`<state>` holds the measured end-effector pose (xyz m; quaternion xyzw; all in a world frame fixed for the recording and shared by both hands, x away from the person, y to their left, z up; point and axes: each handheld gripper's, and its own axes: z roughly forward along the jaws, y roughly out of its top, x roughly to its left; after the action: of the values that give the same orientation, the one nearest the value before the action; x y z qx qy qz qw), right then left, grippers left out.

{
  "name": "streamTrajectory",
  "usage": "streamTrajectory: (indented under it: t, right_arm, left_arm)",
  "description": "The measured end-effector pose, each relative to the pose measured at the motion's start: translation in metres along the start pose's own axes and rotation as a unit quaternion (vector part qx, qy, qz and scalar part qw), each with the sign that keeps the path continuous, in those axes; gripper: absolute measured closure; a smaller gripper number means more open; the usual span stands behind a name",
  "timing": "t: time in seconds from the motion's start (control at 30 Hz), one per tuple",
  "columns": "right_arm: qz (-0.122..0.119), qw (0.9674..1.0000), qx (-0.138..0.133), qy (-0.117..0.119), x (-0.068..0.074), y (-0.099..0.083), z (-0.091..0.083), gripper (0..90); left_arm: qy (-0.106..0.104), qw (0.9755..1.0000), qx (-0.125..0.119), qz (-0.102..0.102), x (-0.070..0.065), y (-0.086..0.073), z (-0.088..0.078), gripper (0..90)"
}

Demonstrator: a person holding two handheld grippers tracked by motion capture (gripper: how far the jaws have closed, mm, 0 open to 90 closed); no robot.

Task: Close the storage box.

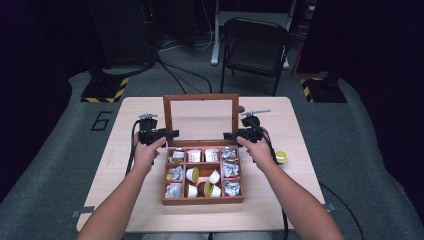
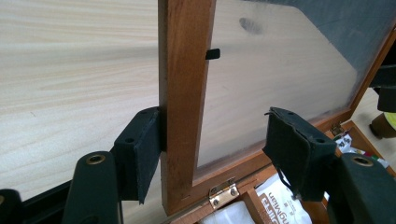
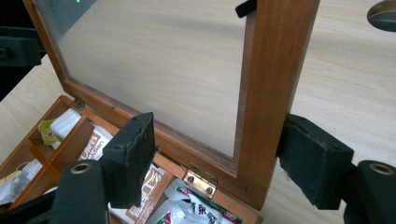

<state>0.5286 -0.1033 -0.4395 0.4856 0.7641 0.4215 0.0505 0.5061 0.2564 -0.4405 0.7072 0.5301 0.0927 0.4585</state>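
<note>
Fingers point(image 2: 140, 154) of left gripper point(image 1: 159, 135): apart, one pad touching lid point(image 1: 201, 119) stile | right gripper point(image 1: 242, 134): pads astride opposite stile, unclamped | box point(image 1: 202, 199): wood, glazed; sachets part-hidden | bench point(image 1: 125, 150): pale grain.

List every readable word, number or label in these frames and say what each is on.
"6": large grey numeral on the floor mat, left of the table.
Print on the white sachet in the wooden box: partly cut off, unreadable.
Green and red print on another sachet: too blurred.
</note>
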Motion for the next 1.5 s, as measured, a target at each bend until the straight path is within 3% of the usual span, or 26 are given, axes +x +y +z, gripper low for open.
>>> streamTrajectory:
  t: [0.3,0.43,0.5,0.63,0.93,1.13,1.3,1.5]
  right_arm:
    - [-0.021,0.9996,-0.02,0.0,0.009,-0.003,-0.014,30.7]
    - [-0.025,0.999,-0.034,0.012,0.016,-0.003,-0.023,33.4]
    - [-0.035,0.9986,-0.038,0.011,0.02,-0.004,-0.027,33.5]
    - [-0.049,0.9978,-0.044,-0.002,0.024,-0.009,-0.034,33.5]
    - [-0.048,0.9975,-0.049,0.017,0.028,-0.017,-0.057,33.7]
    - [-0.058,0.9968,-0.049,0.026,0.032,-0.025,-0.07,33.6]
    - [-0.06,0.9961,-0.05,0.039,0.037,-0.035,-0.081,33.6]
    - [-0.066,0.9952,-0.057,0.045,0.044,-0.054,-0.092,33.7]
  left_arm:
    - [-0.015,0.9995,-0.022,0.017,-0.009,-0.002,-0.019,36.2]
    - [-0.036,0.9983,-0.043,0.017,-0.015,-0.003,-0.031,37.8]
    - [-0.028,0.9981,-0.045,0.032,-0.02,-0.003,-0.035,37.2]
    - [-0.032,0.9975,-0.058,0.025,-0.025,-0.006,-0.047,36.4]
    - [-0.028,0.9961,-0.051,0.067,-0.037,-0.014,-0.065,35.8]
    - [-0.056,0.9953,-0.04,0.069,-0.037,-0.023,-0.077,31.6]
    - [-0.058,0.9938,-0.043,0.085,-0.045,-0.032,-0.088,31.6]
    - [-0.057,0.9921,-0.029,0.108,-0.052,-0.048,-0.098,31.6]
